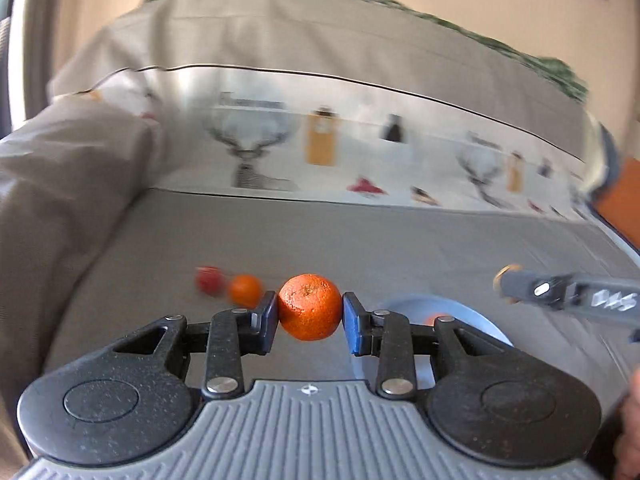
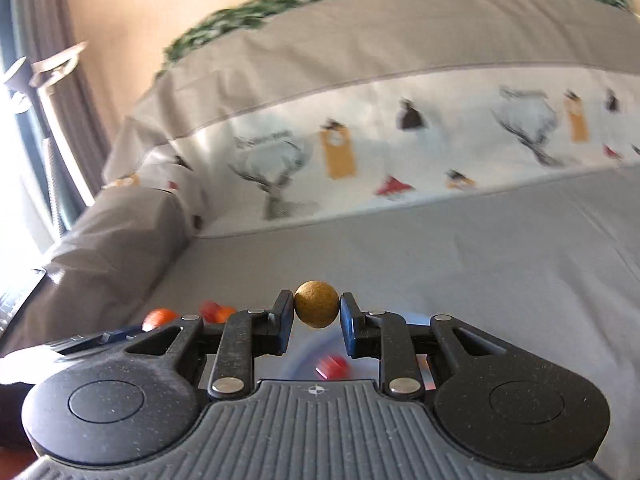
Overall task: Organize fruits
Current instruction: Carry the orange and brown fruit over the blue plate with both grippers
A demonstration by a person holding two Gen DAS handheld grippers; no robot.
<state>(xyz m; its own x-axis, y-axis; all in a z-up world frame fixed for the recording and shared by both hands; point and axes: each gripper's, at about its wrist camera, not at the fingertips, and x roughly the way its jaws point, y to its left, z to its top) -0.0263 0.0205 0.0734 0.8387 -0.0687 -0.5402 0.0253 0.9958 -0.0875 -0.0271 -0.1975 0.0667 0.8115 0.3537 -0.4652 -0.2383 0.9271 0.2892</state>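
Note:
My left gripper is shut on an orange mandarin and holds it above the grey bed sheet. A small red fruit and a second orange fruit lie on the sheet beyond it to the left. A pale blue plate lies to the right, partly hidden by my fingers. My right gripper is shut on a small brown round fruit, above the blue plate, which holds a red fruit. Orange and red fruits lie to the left.
The right gripper shows in the left wrist view at far right. A patterned pillow lies across the head of the bed and a grey bolster along the left. A curtain and window stand at left.

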